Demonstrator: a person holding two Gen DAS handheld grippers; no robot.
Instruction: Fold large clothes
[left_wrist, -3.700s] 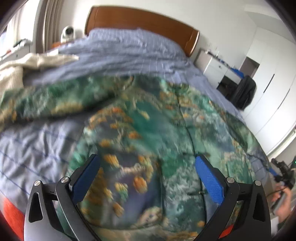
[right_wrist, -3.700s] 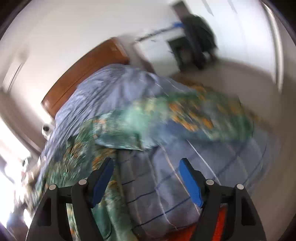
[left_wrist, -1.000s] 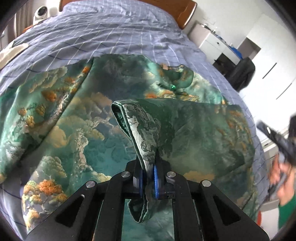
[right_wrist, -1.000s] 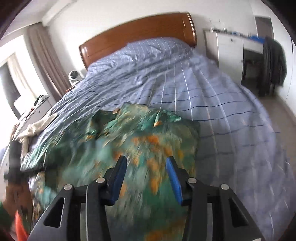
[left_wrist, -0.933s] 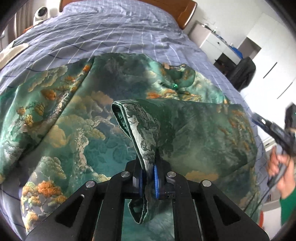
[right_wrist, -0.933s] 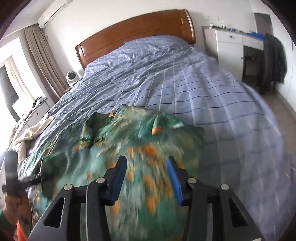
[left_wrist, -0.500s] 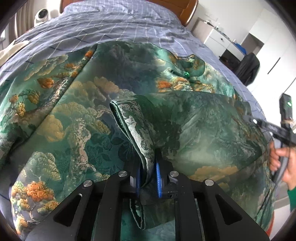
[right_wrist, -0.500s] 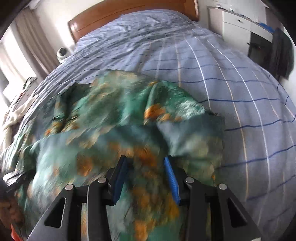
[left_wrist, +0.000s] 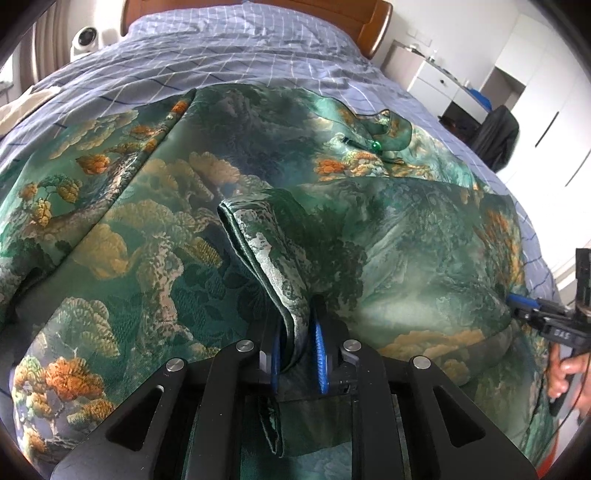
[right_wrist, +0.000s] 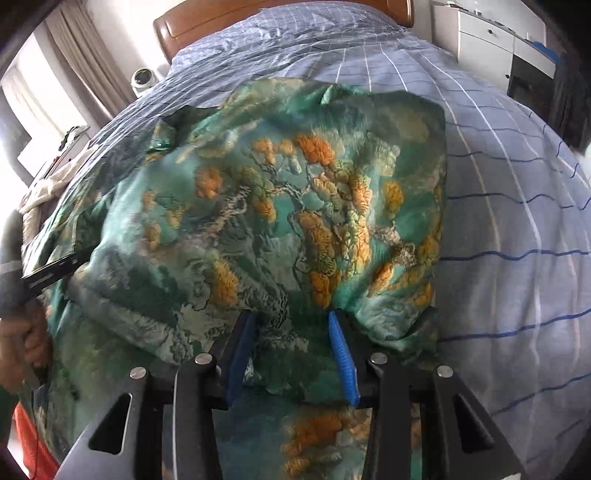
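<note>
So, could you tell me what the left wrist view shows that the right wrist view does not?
Only the left wrist view shows the sleeve cuff running between the left gripper, plus the collar's green button.

Only the right wrist view shows the curtain and the right gripper open over the folded edge.

Both show the green patterned garment, the checked bedspread, the wooden headboard and the small white camera.

Home bedroom, bed (right_wrist: 517, 184) with checked blue cover, wooden headboard (right_wrist: 258, 18), white cupboards (left_wrist: 535, 92)
</note>
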